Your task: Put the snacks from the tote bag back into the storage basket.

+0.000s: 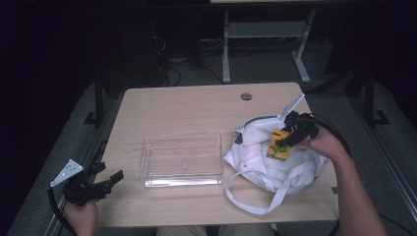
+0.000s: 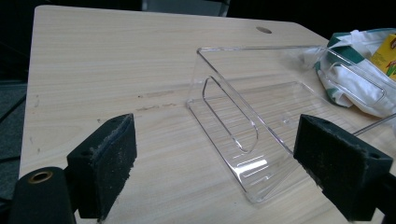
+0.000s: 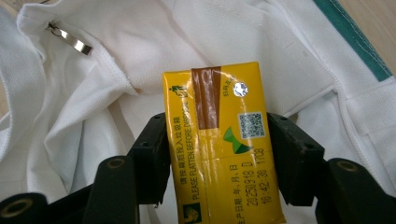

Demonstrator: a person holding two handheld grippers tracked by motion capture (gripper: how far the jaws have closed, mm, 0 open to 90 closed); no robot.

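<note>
Both grippers [image 1: 115, 178] [image 1: 286, 141] were black, with foam-padded jaws, brass-ringed screw holes, trailing black cables and grey three-cornered plates.

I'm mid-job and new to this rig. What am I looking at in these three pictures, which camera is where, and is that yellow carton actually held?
There is no robot arm: a person at a wooden table holds a two-jaw gripper in each hand. The high view looks down from above the person's side. The other two come from cameras riding on the grippers, looking along their black jaws. On the table lie a clear plastic tray and a white cloth bag with green trim. The right gripper is above the bag, and its pads press both sides of a yellow drink carton, so yes, it is held. The left gripper waits at the table's near left edge, jaws open and empty, pointing toward the tray.
</note>
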